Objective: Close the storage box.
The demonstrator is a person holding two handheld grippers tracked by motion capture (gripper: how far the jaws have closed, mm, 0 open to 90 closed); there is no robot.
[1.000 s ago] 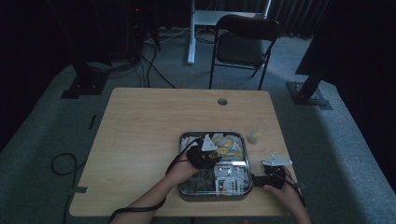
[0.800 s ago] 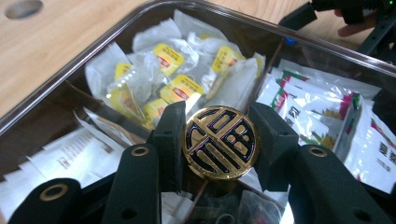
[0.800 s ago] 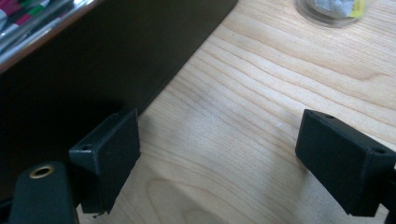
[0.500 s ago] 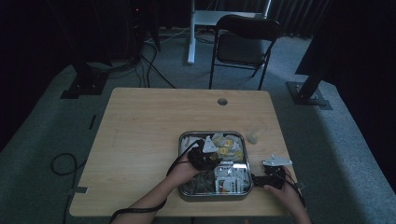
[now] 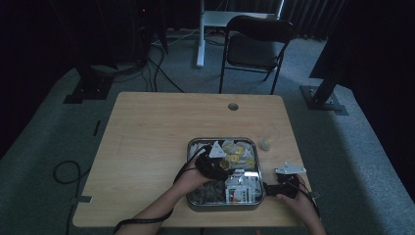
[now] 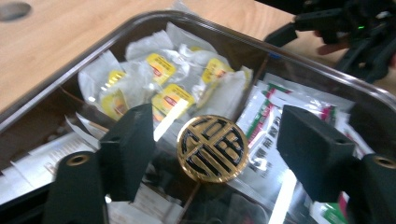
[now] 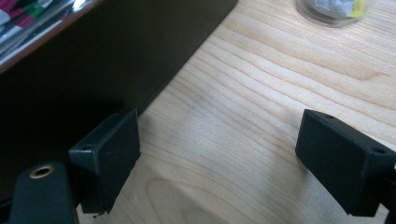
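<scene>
A metal tray (image 5: 222,140) near the table's front edge holds yellow-labelled tea bag packets (image 6: 163,88) and red-and-green sachets (image 6: 275,116). A round gold-and-black disc (image 6: 212,148) lies on the packets. My left gripper (image 6: 215,116) hangs over the tray (image 6: 140,21), and its jaws have just been opening. The disc sits between them with a gap on each side. In the high view the left gripper (image 5: 225,167) reaches in from the tray's left. My right gripper (image 7: 219,121) is open on bare wood beside the tray's dark wall (image 7: 116,56), at the tray's right (image 5: 268,188).
A small clear glass (image 5: 266,142) with crumpled paper in it stands on the table right of the tray, also seen as the glass (image 7: 334,9) in the right gripper view. The table has a cable hole (image 5: 233,106). A chair (image 5: 254,46) stands beyond the table.
</scene>
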